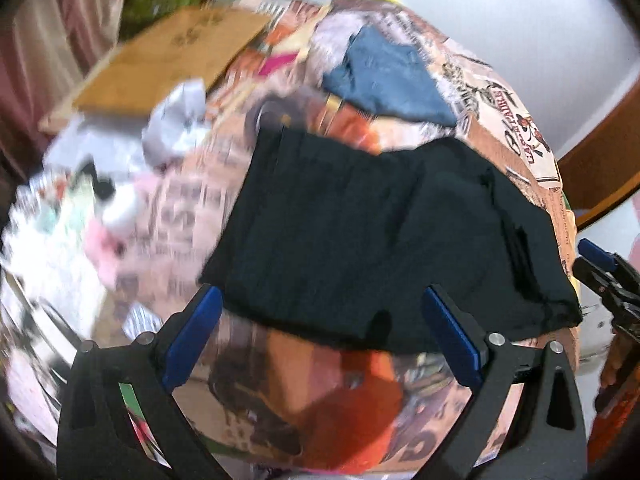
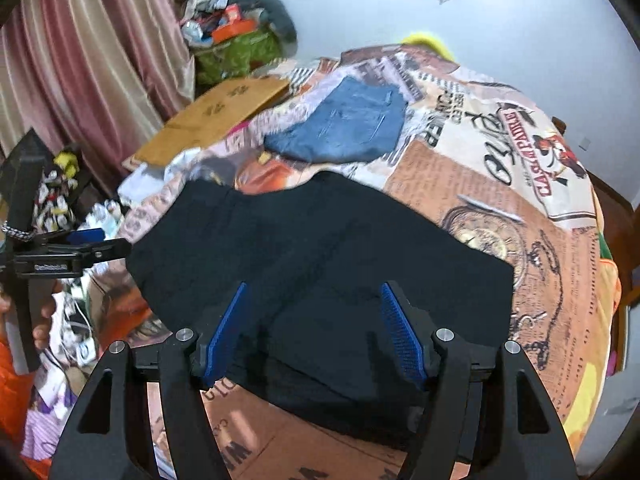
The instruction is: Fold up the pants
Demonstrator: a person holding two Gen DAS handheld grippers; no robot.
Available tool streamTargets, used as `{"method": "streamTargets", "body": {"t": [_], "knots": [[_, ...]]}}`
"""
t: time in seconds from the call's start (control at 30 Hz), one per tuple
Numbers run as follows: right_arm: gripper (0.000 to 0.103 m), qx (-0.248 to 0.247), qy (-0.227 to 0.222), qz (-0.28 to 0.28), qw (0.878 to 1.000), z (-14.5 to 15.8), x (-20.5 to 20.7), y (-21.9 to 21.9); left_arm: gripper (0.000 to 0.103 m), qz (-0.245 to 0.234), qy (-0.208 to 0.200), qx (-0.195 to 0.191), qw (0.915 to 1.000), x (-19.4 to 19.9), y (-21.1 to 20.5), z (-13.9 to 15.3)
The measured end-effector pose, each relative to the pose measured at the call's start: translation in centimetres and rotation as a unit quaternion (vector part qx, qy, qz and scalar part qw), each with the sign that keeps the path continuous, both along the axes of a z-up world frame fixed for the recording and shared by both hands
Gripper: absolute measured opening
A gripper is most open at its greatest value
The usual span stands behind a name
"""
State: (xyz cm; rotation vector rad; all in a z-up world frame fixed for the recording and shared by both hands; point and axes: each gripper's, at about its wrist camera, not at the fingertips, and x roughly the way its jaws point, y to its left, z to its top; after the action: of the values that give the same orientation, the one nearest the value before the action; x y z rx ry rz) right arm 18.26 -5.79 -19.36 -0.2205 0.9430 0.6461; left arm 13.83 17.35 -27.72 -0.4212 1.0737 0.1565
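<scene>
We work on the bed [image 2: 500, 208], its printed cover busy with labels and lettering. The black pants [image 2: 320, 264] lie flat across its middle, already doubled into a broad block, their near hem close to the bed's near edge; folded jeans [image 2: 348, 124] sit beyond, towards the far edge, well apart. Both grippers hang above the near hem with nothing in them: the left gripper [image 1: 320, 332] has its jaws spread wide, the right gripper [image 2: 316, 332] stands parted too. To fold well, we judge each should come down on a near corner, pinch all layers together, then carry them level to the far hem, keeping the edges matched.
</scene>
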Motion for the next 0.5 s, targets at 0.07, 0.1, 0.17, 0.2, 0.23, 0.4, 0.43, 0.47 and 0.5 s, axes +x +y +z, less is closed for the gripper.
{"method": "streamTargets", "body": {"t": [0.07,0.1,0.17,0.2,0.23,0.4,0.43,0.47,0.5], "knots": [[0.064,-0.01,0.008,-0.001,1.0,-0.9,0.1,0.3,0.101,0.012,0.016,-0.047,0.9987,-0.7,0.8,-1.7],[0.064,-0.013,0.014,-0.002,1.0,-1.4,0.1,0.3,0.101,0.014,0.02,-0.063,0.9977,-0.9,0.9,-2.2],[0.064,-0.019,0.029,-0.002,0.999,-2.4,0.3,0.4,0.101,0.024,0.027,-0.119,0.9922,-1.3,1.3,-3.6],[0.064,-0.023,0.034,-0.001,0.999,-2.9,0.3,0.5,0.101,0.029,0.027,-0.143,0.989,-1.4,1.4,-4.0],[0.064,-0.026,0.038,0.0,0.999,-3.3,0.3,0.4,0.101,0.035,0.027,-0.173,0.984,-1.4,1.5,-4.6],[0.064,-0.01,0.055,-0.001,0.998,-4.1,0.4,-0.1,0.101,0.047,0.019,-0.222,0.9736,-0.3,1.7,-5.5],[0.064,-0.006,0.06,-0.001,0.998,-4.2,0.4,-0.3,0.101,0.05,0.022,-0.236,0.9703,0.2,1.8,-6.0],[0.064,-0.004,0.061,0.0,0.998,-4.3,0.5,-0.4,0.101,0.052,0.022,-0.239,0.9693,0.6,2.0,-6.3],[0.064,-0.002,0.061,0.001,0.998,-4.4,0.4,-0.4,0.101,0.053,0.021,-0.24,0.969,1.0,2.1,-6.5]]}}
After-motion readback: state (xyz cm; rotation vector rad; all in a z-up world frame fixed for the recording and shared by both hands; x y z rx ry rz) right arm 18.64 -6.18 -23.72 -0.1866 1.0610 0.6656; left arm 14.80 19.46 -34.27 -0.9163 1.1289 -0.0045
